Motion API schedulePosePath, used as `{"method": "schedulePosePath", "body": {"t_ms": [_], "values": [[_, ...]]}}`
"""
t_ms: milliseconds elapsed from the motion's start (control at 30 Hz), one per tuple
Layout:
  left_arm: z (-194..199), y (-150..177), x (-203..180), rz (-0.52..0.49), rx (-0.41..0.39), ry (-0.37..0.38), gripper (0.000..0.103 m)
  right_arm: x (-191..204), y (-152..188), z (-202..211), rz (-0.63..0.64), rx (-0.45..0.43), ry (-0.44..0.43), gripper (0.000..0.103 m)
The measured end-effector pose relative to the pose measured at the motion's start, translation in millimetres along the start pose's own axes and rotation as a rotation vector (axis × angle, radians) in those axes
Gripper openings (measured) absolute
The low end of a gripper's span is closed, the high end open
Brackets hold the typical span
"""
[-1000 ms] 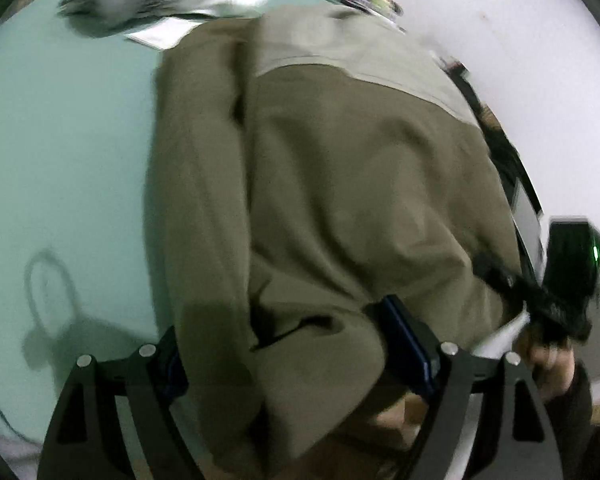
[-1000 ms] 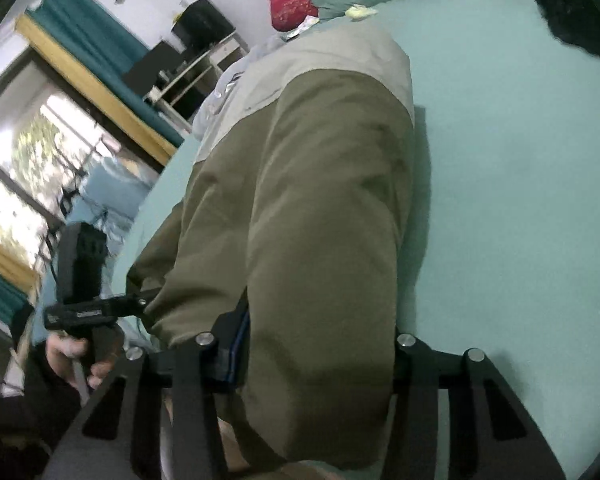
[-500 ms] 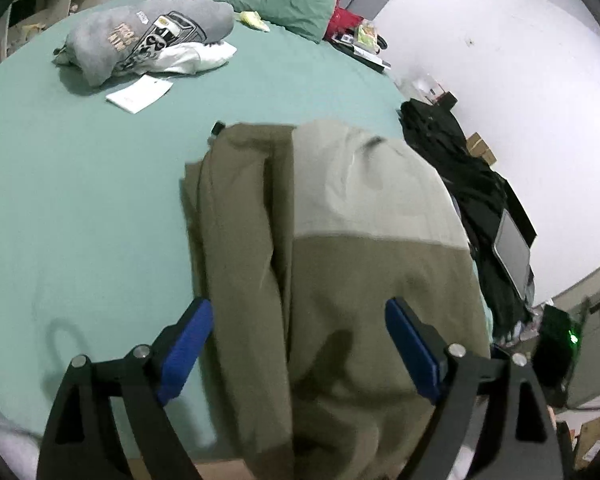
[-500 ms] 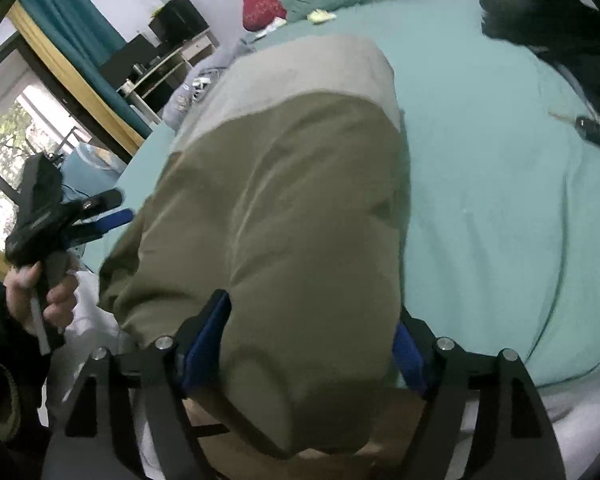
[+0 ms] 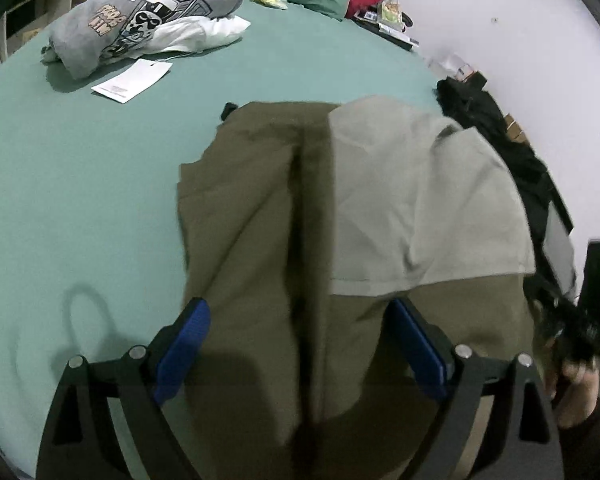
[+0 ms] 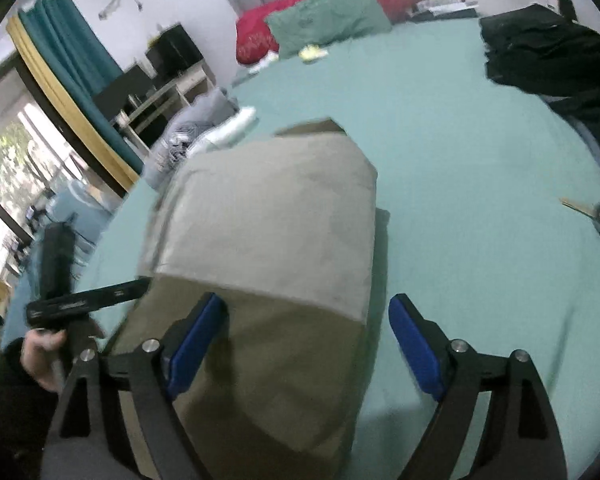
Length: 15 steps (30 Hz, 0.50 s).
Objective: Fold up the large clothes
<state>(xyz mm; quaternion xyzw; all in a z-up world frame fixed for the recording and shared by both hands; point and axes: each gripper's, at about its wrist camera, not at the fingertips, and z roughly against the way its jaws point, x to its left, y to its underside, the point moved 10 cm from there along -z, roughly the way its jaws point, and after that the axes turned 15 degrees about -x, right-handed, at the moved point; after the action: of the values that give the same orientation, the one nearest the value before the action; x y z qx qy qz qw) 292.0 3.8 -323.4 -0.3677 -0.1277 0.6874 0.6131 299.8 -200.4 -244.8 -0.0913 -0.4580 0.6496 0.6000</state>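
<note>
Your near hem of garment (image 5: 260, 240) cut off below frame, edges blurred. Olive with pale panel, folded, lies on green bed (image 5: 80, 200). Left gripper (image 5: 300, 344), right gripper (image 6: 306, 344) both wide apart, gripping nothing.

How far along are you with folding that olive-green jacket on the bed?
Mostly done, it seems. The jacket lies on the bed as a narrow bundle, its pale panel folded on top. Nothing is in hand: the left hand-held gripper and right hand-held gripper are both open above it. Possibly left: a final tidy, and perhaps the black garment heaped nearby.
</note>
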Motion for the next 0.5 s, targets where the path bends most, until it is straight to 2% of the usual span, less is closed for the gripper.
{"method": "schedulePosePath", "body": {"t_ms": [33,67,100,167,300,333,467,500], "values": [[-2,5,6,0.000,0.014,-0.010,0.098,3,1,-7,-0.007,0.005,-0.017,0.085],[-4,10,15,0.004,0.031,-0.042,0.103,5,4,-14,-0.004,0.009,-0.017,0.092],[-5,14,23,0.029,0.047,-0.043,0.103,6,7,-19,0.006,0.010,-0.015,0.095],[-3,18,29,0.074,0.042,0.015,0.102,3,11,-24,-0.015,0.004,-0.033,0.096],[-2,21,26,0.071,0.047,0.048,0.103,-4,15,-30,-0.102,0.008,-0.091,0.097],[-3,21,24,0.091,0.048,0.068,0.103,-6,16,-32,-0.126,0.010,-0.106,0.097],[-5,26,-6,0.168,0.070,0.238,0.103,-12,22,-35,-0.216,0.029,-0.157,0.097],[-8,30,-12,0.162,0.079,0.249,0.103,-12,22,-35,-0.222,0.028,-0.161,0.097]]}}
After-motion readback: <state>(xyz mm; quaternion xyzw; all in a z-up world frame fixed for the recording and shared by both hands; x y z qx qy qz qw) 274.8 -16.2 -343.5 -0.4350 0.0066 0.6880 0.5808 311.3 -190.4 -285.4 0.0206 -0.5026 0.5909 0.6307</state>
